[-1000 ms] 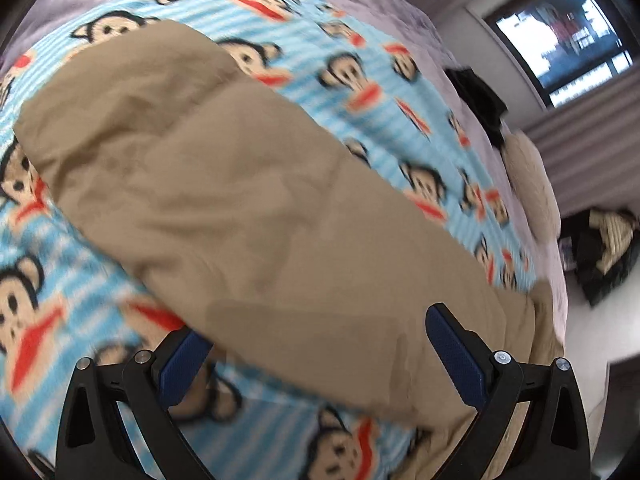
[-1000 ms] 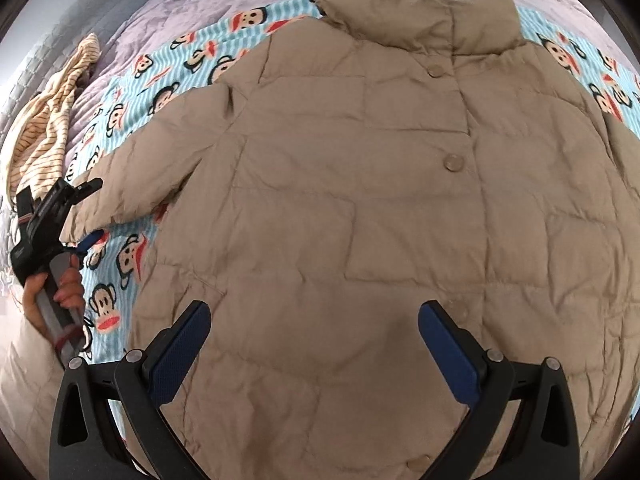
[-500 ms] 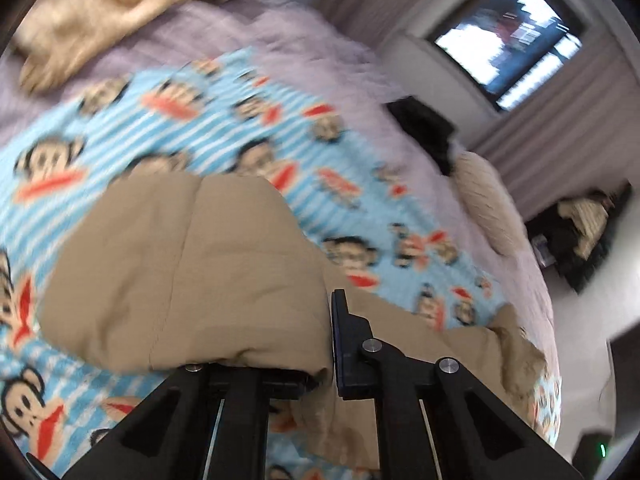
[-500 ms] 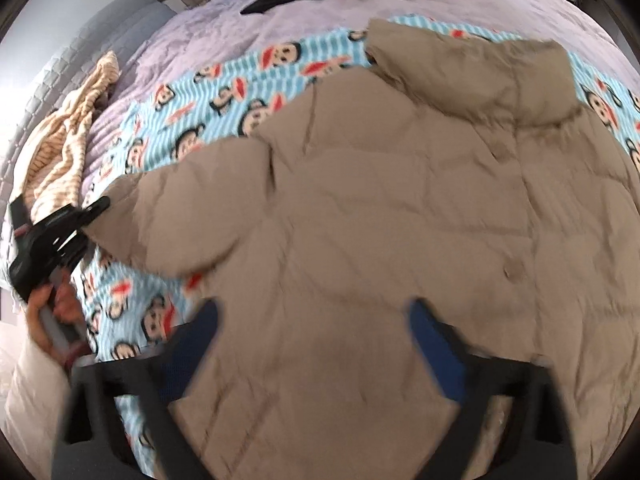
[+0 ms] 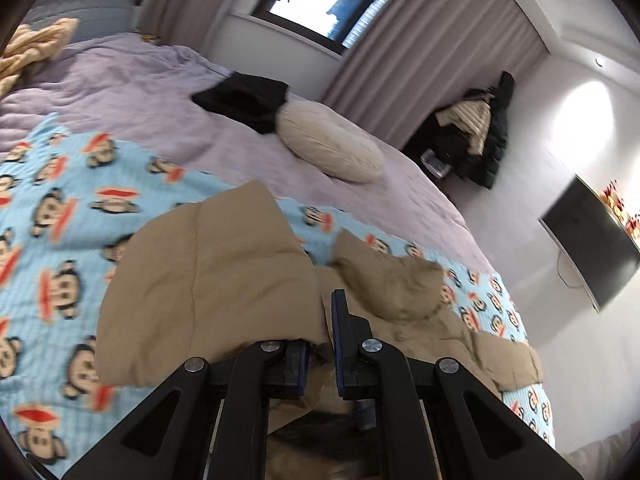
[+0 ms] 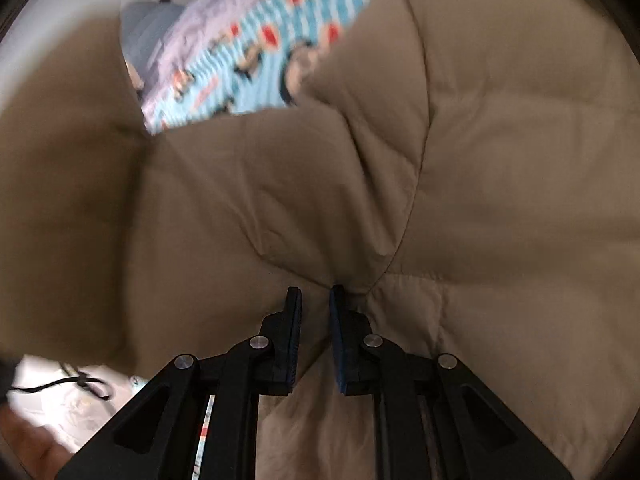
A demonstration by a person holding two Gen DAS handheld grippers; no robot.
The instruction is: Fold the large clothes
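Left wrist view shows the left gripper (image 5: pixel 320 344) squeezed tight on a sleeve (image 5: pixel 208 288) of the big tan coat (image 5: pixel 400 292), and the sleeve hangs up off the bed (image 5: pixel 168 120). The coat lies on a blue monkey blanket (image 5: pixel 56 216) that covers the purple bed. A cream pillow (image 5: pixel 332 148) and some black clothes (image 5: pixel 244 100) sit farther back on the bed, well apart from the coat. In the right wrist view, the right gripper (image 6: pixel 314 336) is closing on the puffy body of the coat (image 6: pixel 500 160), and a small fold of cloth is pinched between its two pads. I think the person is starting to fold the sleeve over the middle of the coat. Things could go wrong here. The coat is fat and slippery, so the right gripper may hold only a thin bit of the top layer. Then that bit could slip out when it is pulled, or only the top layer would lift and the coat would bunch up. If the left gripper pulls the sleeve too fast, the whole coat could slide across the blanket and the fold would come out crooked. The blanket could also get dragged along and wrinkle under the coat.
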